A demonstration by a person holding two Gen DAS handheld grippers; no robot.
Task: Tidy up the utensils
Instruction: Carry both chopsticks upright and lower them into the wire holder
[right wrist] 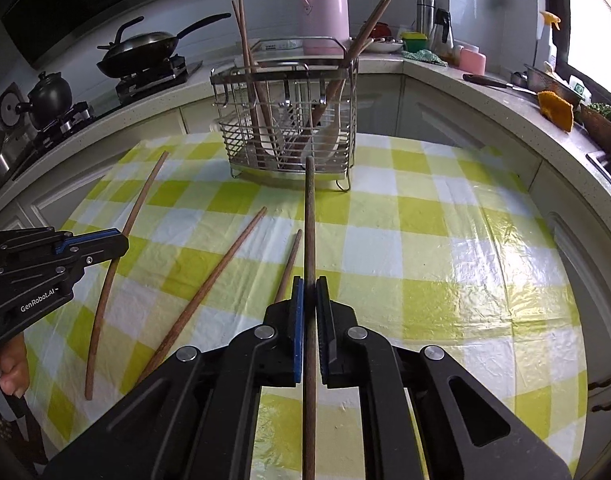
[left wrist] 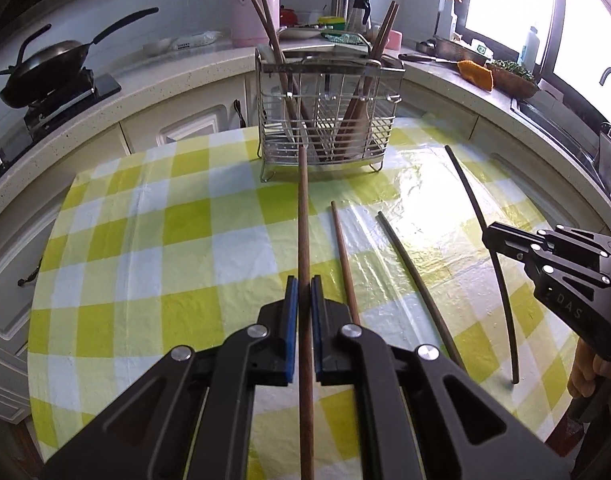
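Both the left gripper and right gripper are holding their jaws clamped on one chopstick each above the bench, so each tip should be steered squarely over the wire rack before letting go.

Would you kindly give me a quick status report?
Left gripper shut on a chopstick. Right gripper shut on another chopstick. Two loose chopsticks on table. Path to rack unobstructed.
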